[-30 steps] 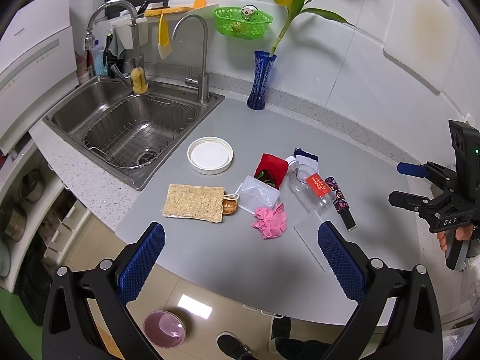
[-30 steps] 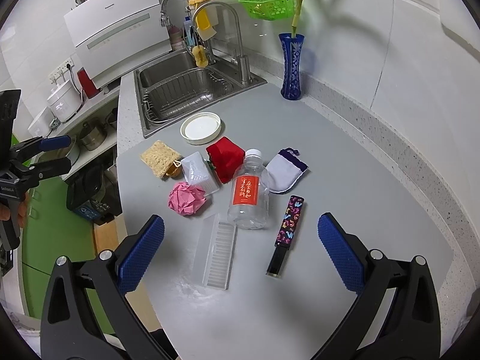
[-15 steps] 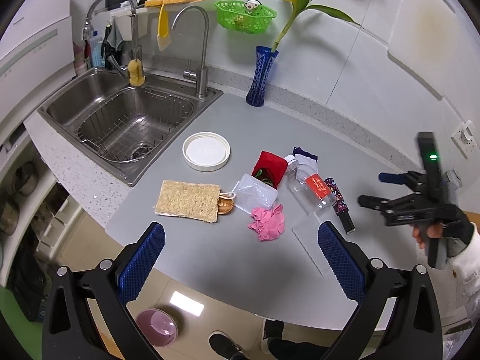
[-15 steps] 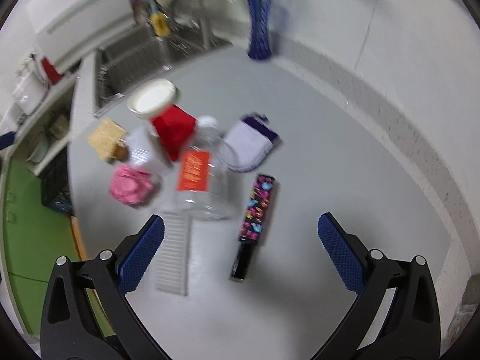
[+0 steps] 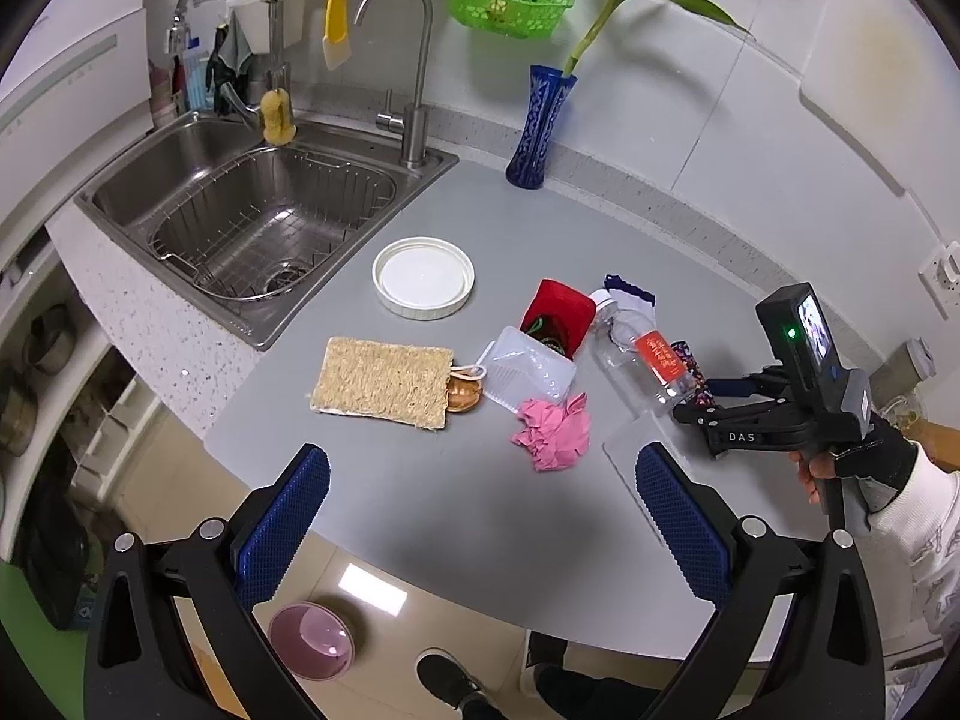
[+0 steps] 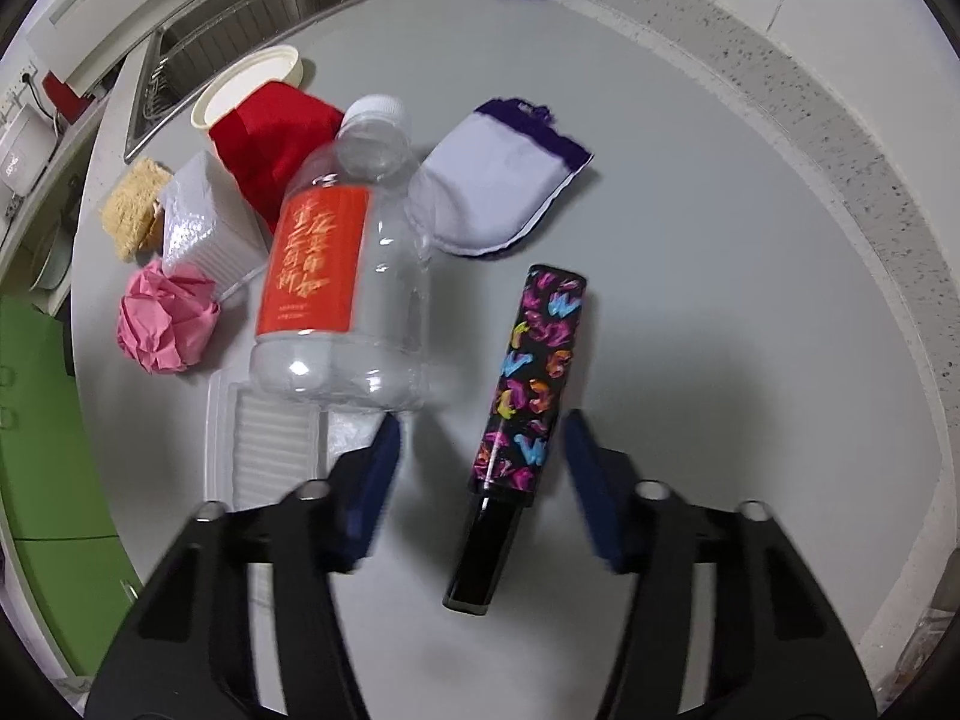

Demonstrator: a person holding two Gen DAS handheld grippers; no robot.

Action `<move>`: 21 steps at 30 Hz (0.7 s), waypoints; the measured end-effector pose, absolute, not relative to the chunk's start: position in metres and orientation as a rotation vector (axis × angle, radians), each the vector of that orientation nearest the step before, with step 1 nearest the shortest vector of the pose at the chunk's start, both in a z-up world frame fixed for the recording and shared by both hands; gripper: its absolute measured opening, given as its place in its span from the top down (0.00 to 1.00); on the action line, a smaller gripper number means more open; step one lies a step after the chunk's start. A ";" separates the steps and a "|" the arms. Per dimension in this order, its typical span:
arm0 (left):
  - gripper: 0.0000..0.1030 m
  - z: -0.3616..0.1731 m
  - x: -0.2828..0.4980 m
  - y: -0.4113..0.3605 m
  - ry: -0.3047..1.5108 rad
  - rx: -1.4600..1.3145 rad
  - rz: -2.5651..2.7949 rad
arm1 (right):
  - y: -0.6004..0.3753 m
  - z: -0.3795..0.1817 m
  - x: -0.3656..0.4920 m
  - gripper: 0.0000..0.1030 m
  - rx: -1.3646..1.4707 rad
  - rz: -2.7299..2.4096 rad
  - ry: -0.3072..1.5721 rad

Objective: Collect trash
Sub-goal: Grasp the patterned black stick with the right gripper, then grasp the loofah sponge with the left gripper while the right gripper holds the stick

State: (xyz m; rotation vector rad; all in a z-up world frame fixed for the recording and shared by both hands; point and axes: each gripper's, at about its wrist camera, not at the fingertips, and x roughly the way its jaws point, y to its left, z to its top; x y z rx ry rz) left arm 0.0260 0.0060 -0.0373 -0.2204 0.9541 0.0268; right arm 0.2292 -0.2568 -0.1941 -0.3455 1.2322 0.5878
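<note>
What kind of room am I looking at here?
Most likely a home kitchen. A stainless steel sink with a wire rack and two faucets is set into a grey countertop, a sponge hangs by the tap, and a blue vase with a plant stands against the white wall.

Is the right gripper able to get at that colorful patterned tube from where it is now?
Probably yes. The right gripper has its jaws open astride the patterned tube, nothing lying between; the plastic bottle sits just left.
</note>
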 end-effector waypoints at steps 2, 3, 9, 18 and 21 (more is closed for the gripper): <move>0.05 -0.038 0.027 0.006 0.956 -0.220 0.026 | -0.259 -0.196 0.229 0.62 -0.350 0.568 1.228; 0.05 -0.038 0.028 0.006 0.956 -0.220 0.026 | -0.261 -0.196 0.230 0.73 -0.347 0.556 1.227; 0.05 -0.043 0.036 0.006 0.966 -0.224 0.024 | -0.271 -0.191 0.231 0.78 -0.314 0.571 1.235; 0.05 -0.058 0.059 0.008 0.997 -0.199 0.036 | -0.299 -0.148 0.218 0.78 -0.240 0.614 1.186; 0.05 -0.071 0.070 0.017 1.026 -0.202 0.053 | -0.299 -0.135 0.211 0.78 -0.234 0.638 1.162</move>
